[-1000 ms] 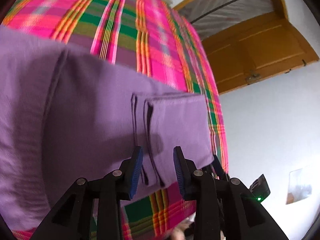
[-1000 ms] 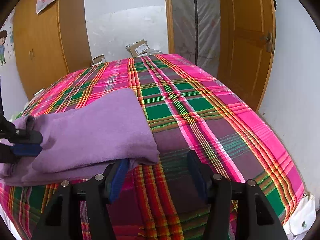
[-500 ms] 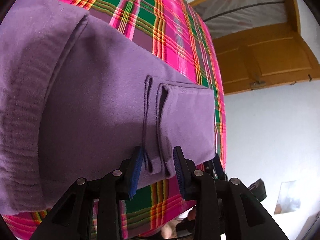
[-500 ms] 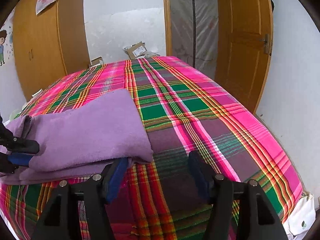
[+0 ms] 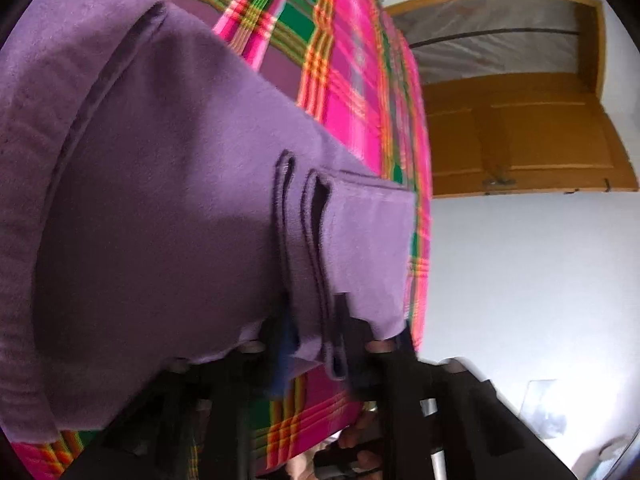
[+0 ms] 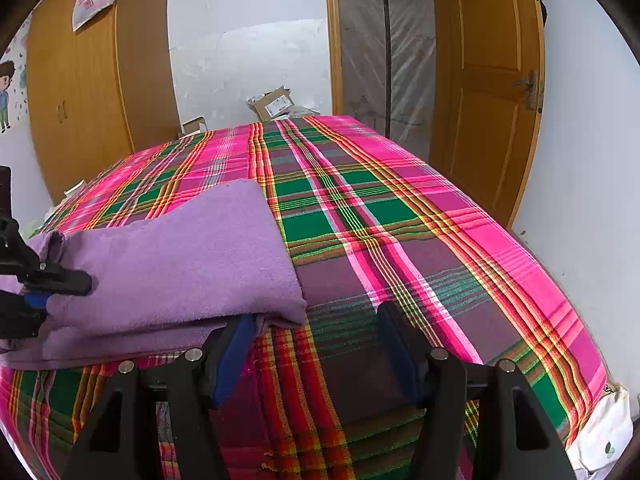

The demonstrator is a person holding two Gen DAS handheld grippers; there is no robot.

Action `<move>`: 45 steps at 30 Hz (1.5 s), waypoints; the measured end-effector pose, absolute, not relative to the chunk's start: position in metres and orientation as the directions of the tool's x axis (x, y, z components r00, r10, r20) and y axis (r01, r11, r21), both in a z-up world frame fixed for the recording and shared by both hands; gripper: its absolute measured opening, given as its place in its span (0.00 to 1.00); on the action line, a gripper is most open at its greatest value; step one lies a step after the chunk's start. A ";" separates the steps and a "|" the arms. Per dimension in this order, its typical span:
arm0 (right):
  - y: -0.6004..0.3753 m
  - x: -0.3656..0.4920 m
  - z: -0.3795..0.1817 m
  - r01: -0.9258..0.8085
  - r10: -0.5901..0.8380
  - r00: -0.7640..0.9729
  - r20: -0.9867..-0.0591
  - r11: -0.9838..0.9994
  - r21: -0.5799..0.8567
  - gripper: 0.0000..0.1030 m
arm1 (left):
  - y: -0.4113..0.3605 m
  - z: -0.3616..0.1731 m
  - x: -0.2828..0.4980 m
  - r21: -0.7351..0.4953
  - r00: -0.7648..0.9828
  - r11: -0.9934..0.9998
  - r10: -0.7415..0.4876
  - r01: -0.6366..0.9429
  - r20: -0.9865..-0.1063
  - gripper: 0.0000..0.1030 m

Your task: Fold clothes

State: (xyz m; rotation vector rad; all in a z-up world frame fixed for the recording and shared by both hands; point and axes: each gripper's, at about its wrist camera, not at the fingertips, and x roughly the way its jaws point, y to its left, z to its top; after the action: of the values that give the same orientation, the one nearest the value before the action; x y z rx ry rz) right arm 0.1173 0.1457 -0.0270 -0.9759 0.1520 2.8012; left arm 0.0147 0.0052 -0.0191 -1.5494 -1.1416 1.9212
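Observation:
A folded purple cloth (image 5: 160, 220) lies on the plaid bedspread (image 5: 340, 80), its stacked layer edges facing the left wrist camera. My left gripper (image 5: 316, 332) straddles those layered edges and is shut on them, fabric filling the gap; the picture is blurred here. In the right wrist view the purple cloth (image 6: 180, 260) sits at the left, with the left gripper (image 6: 44, 292) clamped on its far-left end. My right gripper (image 6: 316, 344) is open just in front of the cloth's near right corner, only bedspread (image 6: 400, 240) between its fingers.
A wooden door (image 6: 488, 120) and a plastic-covered doorway stand at the right, a wooden wardrobe (image 6: 80, 100) at the left. Cardboard boxes (image 6: 272, 104) lie beyond the bed's far edge. A hand (image 5: 360, 432) shows under the left gripper.
The left gripper has pushed forward onto the cloth's layered edge and its fingers have narrowed on the fabric. The right gripper has barely shifted and stays open.

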 end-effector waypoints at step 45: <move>0.130 0.107 0.001 -0.046 -0.025 -0.804 -0.595 -0.994 0.104 0.50 | -0.035 -0.015 0.035 -0.771 -0.433 -0.621 0.661 0.142 -0.613 0.11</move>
State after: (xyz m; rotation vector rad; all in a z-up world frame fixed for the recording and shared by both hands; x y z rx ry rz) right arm 0.1074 0.1301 0.0008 -0.9806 0.1773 2.9673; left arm 0.0349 -0.0349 -0.0145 -1.4272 -1.1316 2.1160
